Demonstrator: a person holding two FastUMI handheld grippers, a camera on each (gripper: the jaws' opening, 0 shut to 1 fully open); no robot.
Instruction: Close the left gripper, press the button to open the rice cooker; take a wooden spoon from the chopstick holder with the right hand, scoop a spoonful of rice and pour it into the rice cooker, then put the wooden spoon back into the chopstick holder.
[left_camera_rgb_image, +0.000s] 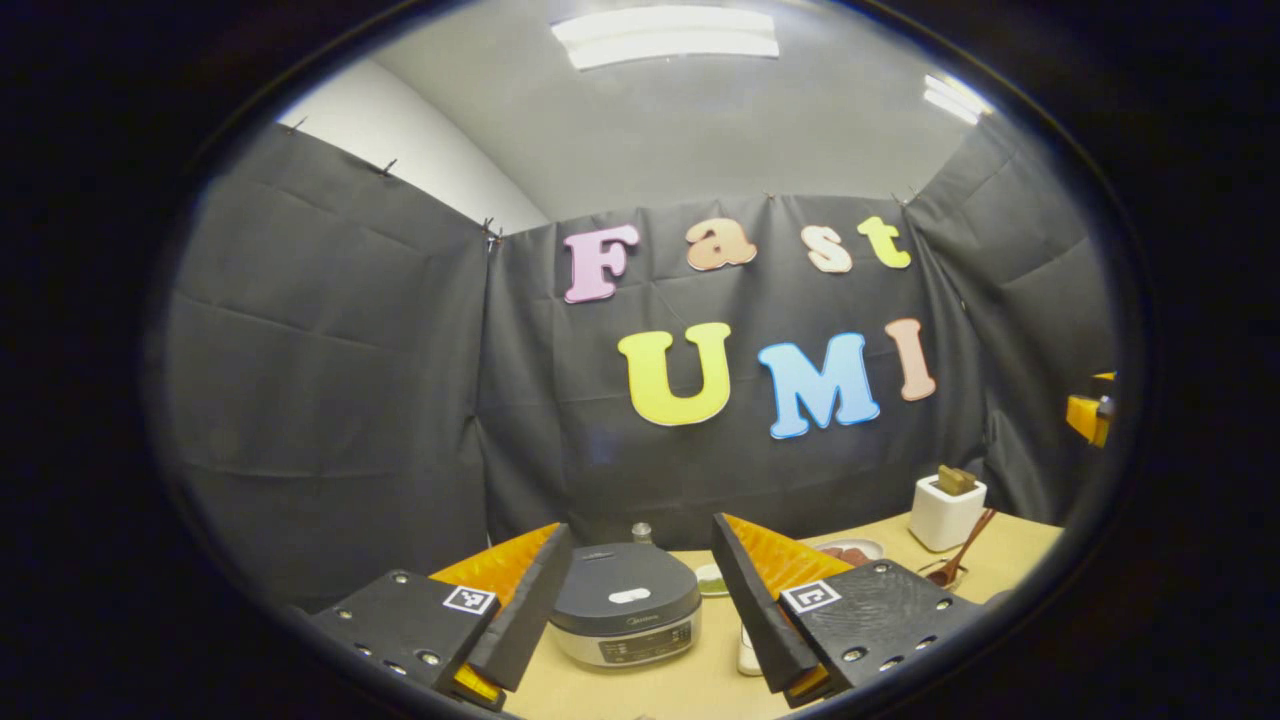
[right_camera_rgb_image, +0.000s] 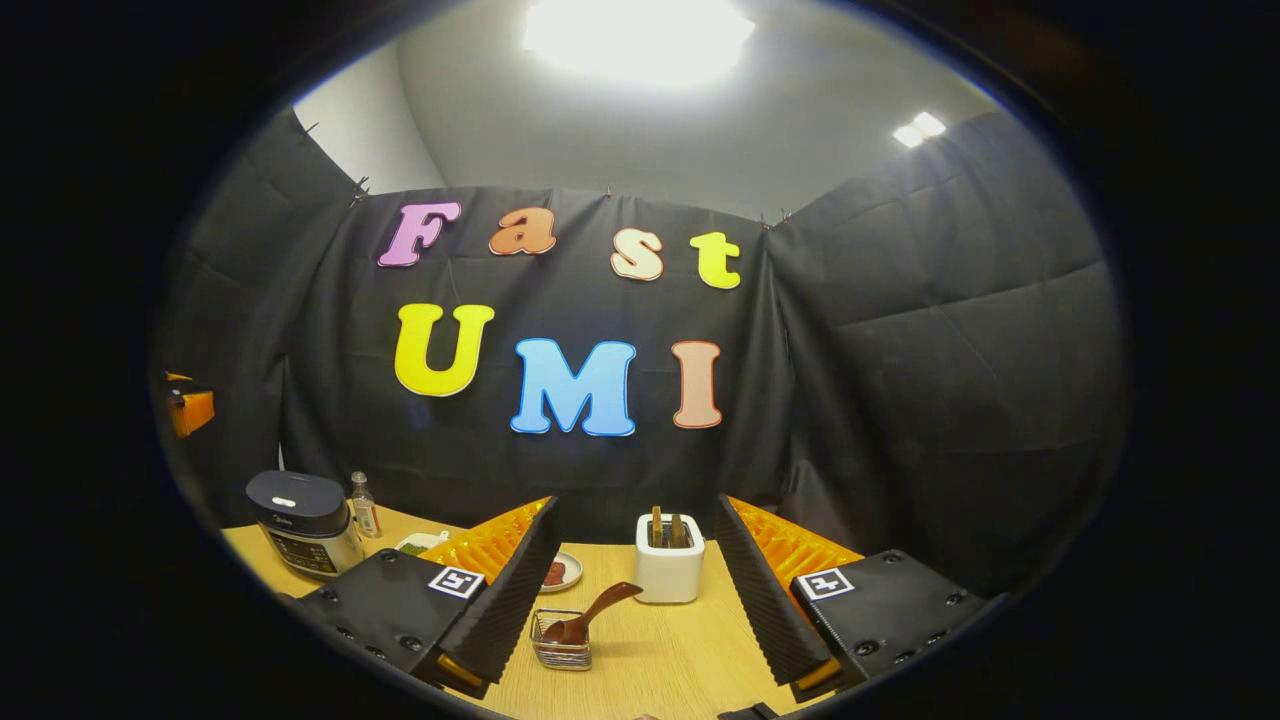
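**Both grippers wide, rice cooker still shut**

Low in the middle of the left gripper view sits the rice cooker (left_camera_rgb_image: 625, 605), framed between the two fingers of the left gripper (left_camera_rgb_image: 632, 610). Its lid is down and the pale oval button (left_camera_rgb_image: 629, 596) on top is unpressed. The fingers stand wide apart, so the first step, bringing them together to make a blunt tip for pushing the button, looks not yet begun. Lining the cooker up in the gap seems deliberate: once narrowed, the tip would point straight at the lid.

At the lower right of the same view stands a white chopstick holder (left_camera_rgb_image: 946, 514), and in front of it the wooden spoon (left_camera_rgb_image: 962, 556), leaning with its handle up and to the right.

Bottom centre of the right gripper view shows the right gripper (right_camera_rgb_image: 635, 590) just as wide, holding nothing. Between its fingers is the chopstick holder (right_camera_rgb_image: 669, 571), with dark sticks poking out of the top. The wooden spoon (right_camera_rgb_image: 590, 612) rests bowl-down in a small wire basket (right_camera_rgb_image: 561, 642) just below and left of it, handle slanting up to the right; that tilt offers a free length to pinch. The rice cooker (right_camera_rgb_image: 303, 522) lies at the lower left of this view, beside a small bottle (right_camera_rgb_image: 364, 506), with a plate (right_camera_rgb_image: 562, 572) between cooker and holder.

I cannot tell where the rice to be scooped is kept.
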